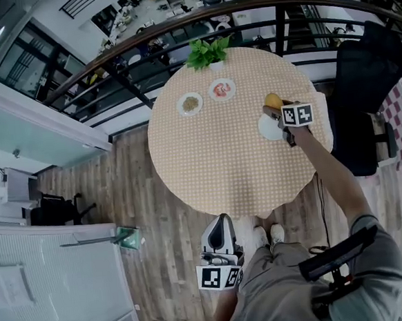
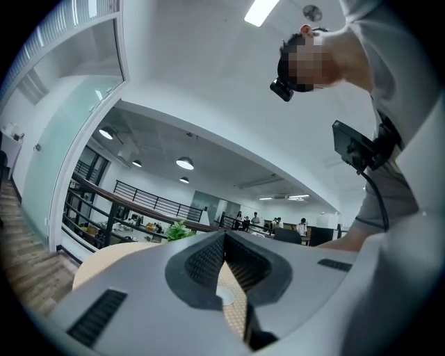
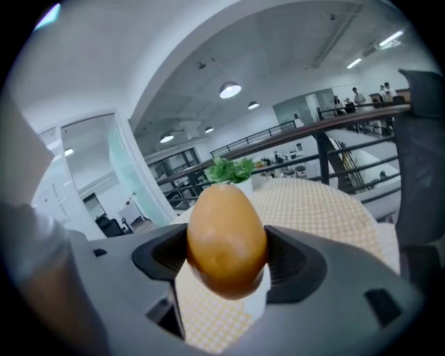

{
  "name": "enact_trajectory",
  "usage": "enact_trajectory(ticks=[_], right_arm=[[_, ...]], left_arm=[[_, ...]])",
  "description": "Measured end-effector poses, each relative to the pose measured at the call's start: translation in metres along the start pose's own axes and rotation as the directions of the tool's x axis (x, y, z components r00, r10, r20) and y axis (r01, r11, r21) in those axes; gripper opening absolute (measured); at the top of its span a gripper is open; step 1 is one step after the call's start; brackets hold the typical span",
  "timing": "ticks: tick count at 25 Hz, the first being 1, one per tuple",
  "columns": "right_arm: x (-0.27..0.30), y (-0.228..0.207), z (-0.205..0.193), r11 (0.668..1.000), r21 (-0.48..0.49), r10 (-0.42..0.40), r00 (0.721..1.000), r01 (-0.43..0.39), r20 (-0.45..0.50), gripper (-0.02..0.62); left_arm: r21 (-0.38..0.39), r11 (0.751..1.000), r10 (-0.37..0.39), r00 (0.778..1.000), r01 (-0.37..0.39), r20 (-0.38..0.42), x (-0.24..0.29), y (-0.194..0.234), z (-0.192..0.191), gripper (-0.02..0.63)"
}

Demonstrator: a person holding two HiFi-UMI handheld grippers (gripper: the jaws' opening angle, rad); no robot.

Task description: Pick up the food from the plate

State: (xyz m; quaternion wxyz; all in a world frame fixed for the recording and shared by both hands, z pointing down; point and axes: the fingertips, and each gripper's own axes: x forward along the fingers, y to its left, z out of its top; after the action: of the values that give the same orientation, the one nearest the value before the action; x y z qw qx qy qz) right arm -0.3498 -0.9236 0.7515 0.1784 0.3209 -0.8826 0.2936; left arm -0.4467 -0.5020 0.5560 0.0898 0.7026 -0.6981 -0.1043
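My right gripper (image 3: 226, 259) clamps the glossy golden-brown oval food (image 3: 227, 236) at the round white plate (image 1: 268, 129). I judge a lift clear comes next. My left gripper (image 2: 224, 261) is closed and empty.

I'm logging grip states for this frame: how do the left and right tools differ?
The right tool is shut on the orange-brown food; the left tool is shut on nothing. The right tool reaches out over the table by the white plate; the left tool hangs low beside the person's legs, off the table's near edge. Both carry marker cubes.
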Motion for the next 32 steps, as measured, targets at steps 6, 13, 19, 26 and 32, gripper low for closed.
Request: enact_trajectory(ticks=[6, 13, 19, 26, 32], right_arm=[[-0.084, 0.068, 0.04, 0.982, -0.179, 0.083, 0.99, -0.061, 0.114, 0.334], [-0.194, 0.14, 0.054, 0.948, -0.31, 0.153, 0.959, -0.073, 0.241, 0.334], [-0.28, 0.179, 0.058, 0.878, -0.478, 0.147, 0.929, 0.035, 0.338, 0.334], [-0.362, 0.224, 0.036, 0.861, -0.507, 0.222, 0.868, 0.039, 0.443, 0.334], [-0.389, 0.23, 0.005, 0.91, -0.411, 0.17, 0.851, 0.059, 0.497, 0.334]], left_arm=[[0.043, 0.996, -0.084, 0.996, 0.082, 0.04, 0.019, -0.017, 0.027, 0.009], [0.083, 0.982, -0.177, 0.98, 0.17, 0.087, 0.037, -0.052, 0.061, 0.009], [0.111, 0.967, -0.24, 0.966, 0.229, 0.1, 0.044, -0.085, 0.083, 0.009], [0.158, 0.955, -0.264, 0.962, 0.251, 0.065, 0.039, -0.098, 0.089, 0.009], [0.161, 0.954, -0.262, 0.964, 0.252, 0.044, 0.029, -0.092, 0.085, 0.009]])
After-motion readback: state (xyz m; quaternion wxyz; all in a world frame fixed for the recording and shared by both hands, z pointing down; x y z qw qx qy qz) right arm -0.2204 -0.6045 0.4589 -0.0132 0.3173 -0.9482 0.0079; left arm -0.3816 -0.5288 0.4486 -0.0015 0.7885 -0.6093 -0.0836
